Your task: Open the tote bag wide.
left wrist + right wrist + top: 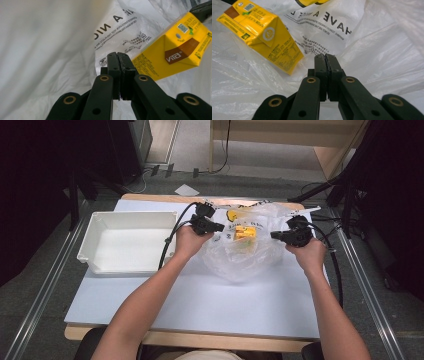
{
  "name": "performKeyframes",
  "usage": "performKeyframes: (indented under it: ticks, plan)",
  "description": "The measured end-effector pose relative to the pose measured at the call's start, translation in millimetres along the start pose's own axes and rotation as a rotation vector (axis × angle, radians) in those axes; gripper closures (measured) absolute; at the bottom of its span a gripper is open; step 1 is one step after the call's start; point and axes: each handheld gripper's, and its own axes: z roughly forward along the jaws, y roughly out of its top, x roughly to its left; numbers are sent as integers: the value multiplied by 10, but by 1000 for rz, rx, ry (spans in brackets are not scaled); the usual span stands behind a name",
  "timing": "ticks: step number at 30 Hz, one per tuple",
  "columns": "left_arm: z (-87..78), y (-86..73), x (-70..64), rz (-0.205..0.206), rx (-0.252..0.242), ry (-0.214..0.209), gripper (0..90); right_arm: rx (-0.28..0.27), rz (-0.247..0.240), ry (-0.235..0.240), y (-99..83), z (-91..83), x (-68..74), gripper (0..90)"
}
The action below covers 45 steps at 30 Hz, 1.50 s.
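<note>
High view: white counter (200,300) with a clear plastic bag (245,255) spread at its far middle, printed with black lettering. Yellow carton (245,233) lying inside the bag, seen through the film. Left gripper (216,226) at the bag's left edge, right gripper (274,235) at its right edge, one in each hand, with the bag stretched between them. Empty white tray (100,227) on the counter's left side, apart from the bag.

Left gripper view: black fingers (113,67) pressed flat together, clenched on the bag's thin film. Carton (175,50) just beyond to the upper right, tilted, brown patch and small print on its yellow face. Bag lettering behind the fingertips.

Right gripper view: fingers (321,67) likewise clamped tight on the bag film. Carton (262,35) to the upper left, tilted on its side within the crumpled plastic. Printed text on the bag (374,50) upside down beyond the tips.
</note>
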Motion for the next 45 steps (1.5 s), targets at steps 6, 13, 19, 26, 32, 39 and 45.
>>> performKeyframes:
  ticks: [6, 13, 19, 26, 32, 39, 45]
  plan:
    - [71, -53, 14, -9, 14, 2, 892, 10, 12, 0, -67, 66, -34, 896]
    - [153, -132, 55, -23, 5, 12, 889, 8, 27, -4, -151, 126, -78, 896]
    - [217, -224, 123, -45, 23, 20, 889, 17, 48, -12, -239, 189, -124, 896]
    - [265, -234, 93, -33, 27, 17, 885, 10, 54, -9, -260, 263, -120, 896]
    - [319, -232, 45, -35, 29, 7, 883, -31, 48, 16, -162, 289, -39, 896]
    - [363, -230, 47, -33, 20, 28, 879, 13, 49, -8, -164, 476, -45, 897]
    - [409, -264, 159, -69, 31, 66, 881, 58, 50, -68, -245, 547, -112, 900]
